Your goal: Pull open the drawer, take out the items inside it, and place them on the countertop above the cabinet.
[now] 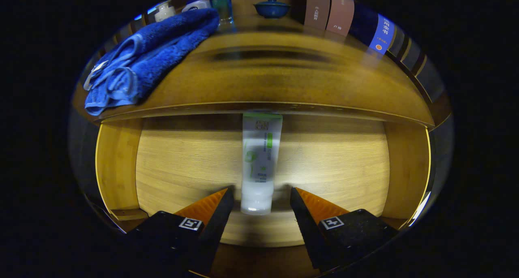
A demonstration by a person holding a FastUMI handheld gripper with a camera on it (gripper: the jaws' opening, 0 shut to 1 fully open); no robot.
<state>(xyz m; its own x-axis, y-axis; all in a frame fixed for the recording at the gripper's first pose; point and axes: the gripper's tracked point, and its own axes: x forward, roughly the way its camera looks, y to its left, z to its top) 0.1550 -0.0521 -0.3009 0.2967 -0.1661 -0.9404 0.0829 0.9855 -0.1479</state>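
Tool [261, 195] fingers spread wide, flanking tube [259, 160] cap, untouched

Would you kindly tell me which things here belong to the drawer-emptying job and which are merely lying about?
Job: open wooden drawer; white-and-green tube between the open gripper fingers; wooden countertop.
Lying about: folded blue towel; blue lidded bowl; teal-capped bottle; upright books.

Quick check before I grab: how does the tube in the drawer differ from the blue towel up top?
The tube is white with green print, stiff and lying straight; the towel is blue, soft and folded in a heap. The tube lies inside the open drawer, its cap end between the open gripper fingers; the towel rests on the countertop above. Neither is being held.
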